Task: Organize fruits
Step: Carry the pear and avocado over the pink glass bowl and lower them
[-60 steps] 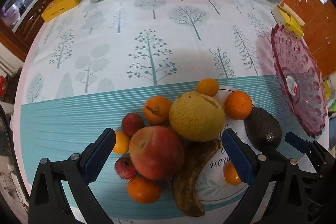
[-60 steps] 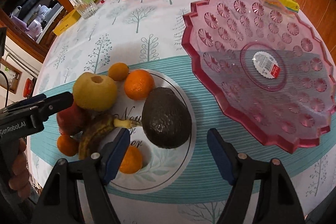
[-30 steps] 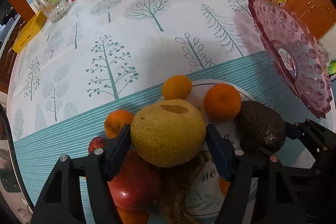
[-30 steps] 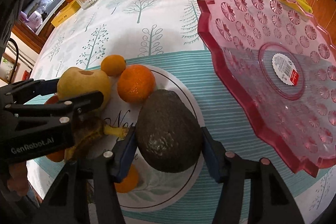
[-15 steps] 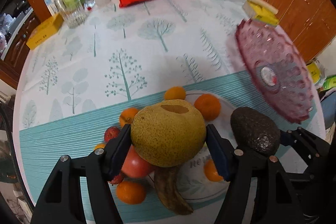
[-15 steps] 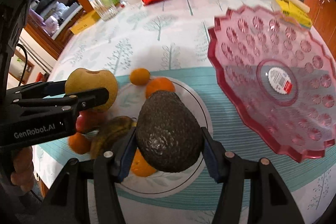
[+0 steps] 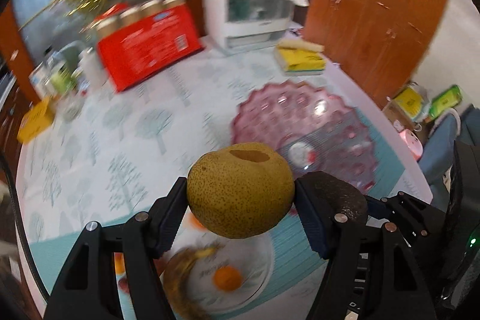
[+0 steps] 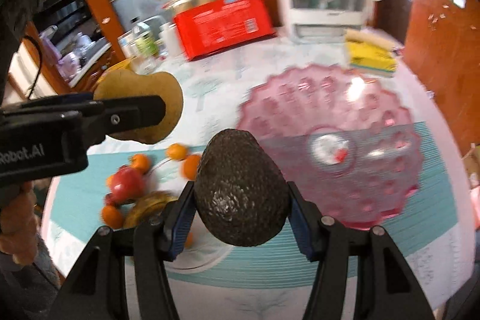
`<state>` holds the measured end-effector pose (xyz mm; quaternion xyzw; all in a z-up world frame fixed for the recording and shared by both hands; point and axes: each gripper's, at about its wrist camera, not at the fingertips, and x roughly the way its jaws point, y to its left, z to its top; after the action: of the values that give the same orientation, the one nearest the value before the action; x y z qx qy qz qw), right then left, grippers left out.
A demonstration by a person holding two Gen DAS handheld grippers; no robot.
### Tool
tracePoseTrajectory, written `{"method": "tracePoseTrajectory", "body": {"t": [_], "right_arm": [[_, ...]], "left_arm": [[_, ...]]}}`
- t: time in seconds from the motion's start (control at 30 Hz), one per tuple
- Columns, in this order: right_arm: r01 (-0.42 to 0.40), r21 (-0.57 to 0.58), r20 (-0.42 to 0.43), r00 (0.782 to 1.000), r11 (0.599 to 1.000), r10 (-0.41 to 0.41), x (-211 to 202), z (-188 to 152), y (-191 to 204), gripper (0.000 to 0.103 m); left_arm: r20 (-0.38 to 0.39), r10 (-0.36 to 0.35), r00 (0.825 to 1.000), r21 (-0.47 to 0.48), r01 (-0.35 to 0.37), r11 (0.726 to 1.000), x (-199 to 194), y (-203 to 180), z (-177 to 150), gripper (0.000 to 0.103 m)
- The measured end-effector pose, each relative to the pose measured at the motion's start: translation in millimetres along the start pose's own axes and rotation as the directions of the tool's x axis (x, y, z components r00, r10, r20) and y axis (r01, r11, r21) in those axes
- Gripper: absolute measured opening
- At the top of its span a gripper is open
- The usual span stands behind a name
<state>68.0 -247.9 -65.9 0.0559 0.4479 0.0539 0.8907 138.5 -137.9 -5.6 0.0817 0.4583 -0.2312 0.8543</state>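
The bench point(image 7: 126, 122), under a tree-print cloth with a teal band, carries two dishes, and both grippers hang above it with fruit, which reads as a transfer from one dish to the other.

The pink scalloped platter point(image 8: 375, 170) is the biggest dish. In the right wrist view it lies at about two o'clock from the avocado, and it looks empty apart from a small round sticker at its centre. It is likely the target for the sorted fruit.

The white plate point(image 7: 258, 266) sits at six o'clock below the pear in the left wrist view. On or beside it are a browned banana point(image 8: 144, 207), a red apple point(image 8: 124, 183) and several small oranges point(image 7: 227, 278); blur hides which of them lie on the plate and which on the cloth.

The left gripper point(image 7: 240, 200) is clamped on a speckled yellow-brown pear point(image 7: 240, 189), one pad on each flank, stem dimple up, so the round fruit sits across its widest part and cannot roll out.

The right gripper point(image 8: 240, 200) is clamped on a dark, pebbled avocado point(image 8: 240, 191), squeezed across its belly with the narrow end pointing away from the camera. In the left wrist view the avocado shows at three o'clock just beside the pear, so the two loads are close and could bump on the way to the platter.
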Motion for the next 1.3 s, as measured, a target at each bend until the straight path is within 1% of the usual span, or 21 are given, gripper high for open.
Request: {"method": "tracePoseTrajectory", "body": {"t": [0.1,0.17,0.27,0.33,0.43,0.57,0.67,0.77,0.93,1.03,1.1,1.17,1.3], "right_arm": [[0.079,0.015,0.02,0.997,0.997,-0.079,-2.2,6.7,-27.4,0.058],[0.118,0.03,0.018,0.993,0.993,-0.119,3.3,9.0,-43.8,0.058],[0.176,0.056,-0.017,0.984,0.983,-0.175,21.7,10.5,-70.6,0.058],[0.216,0.069,-0.058,0.975,0.974,-0.213,39.9,9.3,-90.1,0.058],[0.246,0.078,-0.098,0.966,0.966,-0.238,57.8,3.0,-106.4,0.058],[0.251,0.067,-0.133,0.961,0.966,-0.241,75.2,-2.2,-113.6,0.059],[0.258,0.039,-0.143,0.958,0.965,-0.25,82.7,-2.3,-112.6,0.059],[0.231,0.043,-0.156,0.962,0.972,-0.222,89.1,0.3,-112.6,0.059],[0.216,0.052,-0.147,0.967,0.975,-0.207,90.9,1.9,-111.8,0.061],[0.2,0.056,-0.135,0.972,0.978,-0.191,88.3,2.9,-111.2,0.064],[0.199,0.062,-0.123,0.974,0.978,-0.191,85.1,3.5,-110.6,0.066],[0.192,0.069,-0.107,0.977,0.979,-0.184,79.9,2.6,-109.6,0.068],[0.185,0.065,-0.087,0.98,0.981,-0.179,71.4,2.0,-103.9,0.07]], "left_arm": [[0.005,-0.017,1.0,0.036,0.016,0.999,18.4,-21.2,15.4,0.069],[-0.003,-0.03,1.0,0.052,0.03,0.998,35.9,-31.6,24.0,0.069],[-0.039,-0.023,0.999,0.07,0.026,0.997,71.3,-43.6,31.2,0.069],[-0.082,-0.009,0.997,0.084,0.016,0.996,100.0,-51.2,33.4,0.069],[-0.139,0.004,0.99,0.094,0.009,0.996,133.6,-57.4,30.9,0.069],[-0.181,0.02,0.983,0.108,0.0,0.994,161.2,-61.6,25.8,0.069],[-0.208,0.025,0.978,0.107,-0.003,0.994,177.6,-62.1,22.3,0.069],[-0.233,0.03,0.972,0.107,-0.005,0.994,188.0,-61.0,19.2,0.069],[-0.234,0.026,0.972,0.115,0.001,0.993,189.2,-62.3,18.7,0.07],[-0.241,0.019,0.97,0.117,0.01,0.993,188.2,-61.5,18.0,0.071],[-0.237,0.028,0.971,0.114,0.0,0.993,184.8,-59.3,18.4,0.088],[-0.21,0.032,0.977,0.113,-0.008,0.994,176.3,-57.9,19.6,0.092],[-0.198,0.026,0.98,0.092,-0.008,0.996,161.2,-51.2,22.0,0.093]]}}
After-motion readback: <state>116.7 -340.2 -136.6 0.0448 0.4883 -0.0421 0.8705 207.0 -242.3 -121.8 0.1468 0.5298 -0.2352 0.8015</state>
